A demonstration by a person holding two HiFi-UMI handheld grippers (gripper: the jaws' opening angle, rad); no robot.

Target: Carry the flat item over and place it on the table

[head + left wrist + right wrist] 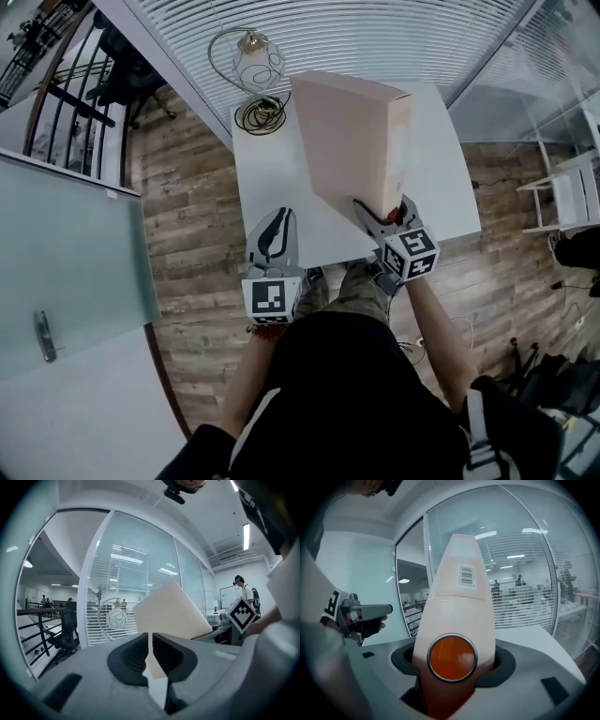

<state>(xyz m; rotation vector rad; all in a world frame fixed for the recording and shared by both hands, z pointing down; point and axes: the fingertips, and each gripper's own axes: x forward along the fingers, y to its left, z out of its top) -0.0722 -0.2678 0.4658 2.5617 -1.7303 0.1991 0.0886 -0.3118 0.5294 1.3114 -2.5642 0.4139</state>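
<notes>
At 1 table (272, 178), 1 flat box (352, 141)

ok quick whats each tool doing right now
left tool: closed, nothing in it
right tool: closed on the end of the flat beige box

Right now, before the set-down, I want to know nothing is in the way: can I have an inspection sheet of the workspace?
Surface: white table, mostly bare.
Job's things: binder, tilted over the table, held by the right gripper.
Clutter: wire lamp at the far left corner.
Grippers: left gripper shut, empty; right gripper shut on the binder's spine.
Cables: coiled cable beside the lamp.
Surroundings: wood floor, blinds behind glass, railing at left.
</notes>
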